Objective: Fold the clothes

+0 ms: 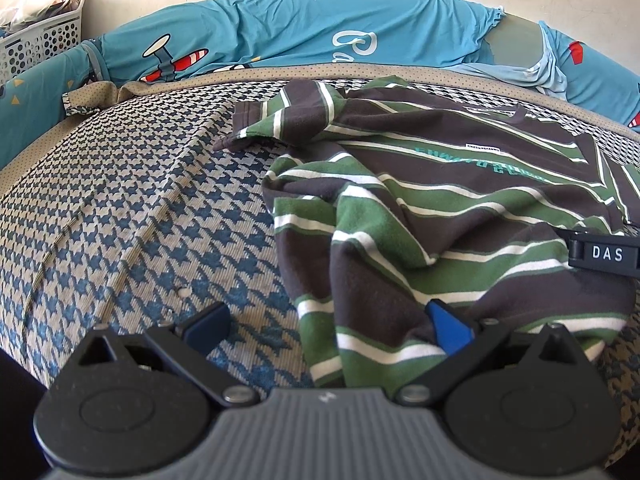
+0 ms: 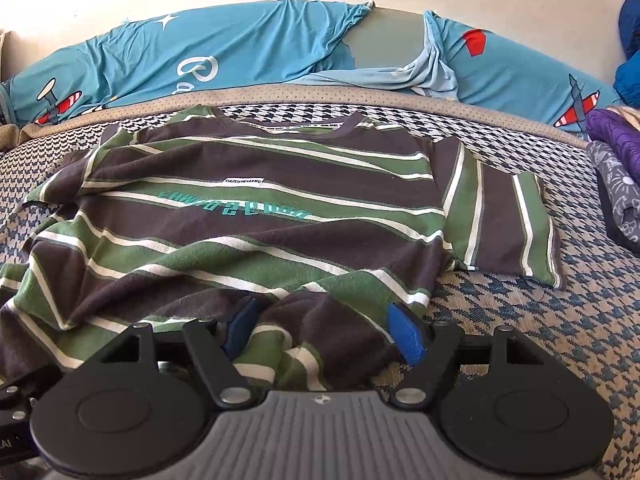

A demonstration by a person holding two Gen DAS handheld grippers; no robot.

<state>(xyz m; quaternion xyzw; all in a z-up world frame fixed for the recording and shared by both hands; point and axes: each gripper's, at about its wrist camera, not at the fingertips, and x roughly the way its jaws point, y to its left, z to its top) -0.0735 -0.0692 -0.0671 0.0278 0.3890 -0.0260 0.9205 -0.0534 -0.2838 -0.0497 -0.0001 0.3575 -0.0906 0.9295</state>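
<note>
Nearby, purple clothes [image 2: 616, 140], white basket [image 1: 36, 40], blue pillows [image 2: 200, 56] behind striped shirt [image 2: 256, 208].

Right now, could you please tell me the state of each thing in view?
Striped T-shirt: spread face up, unfolded, lower hem bunched.
Right sleeve: lying flat.
Left sleeve: crumpled.
Left hand-held gripper: open, at the hem.
Right hand-held gripper: open, hem fabric between its fingers.

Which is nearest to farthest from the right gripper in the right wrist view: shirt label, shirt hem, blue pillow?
From the right gripper:
1. Shirt hem, bunched between its open fingers.
2. Shirt label, mid-chest, further up the bed.
3. Blue pillow, against the wall at the back.
</note>
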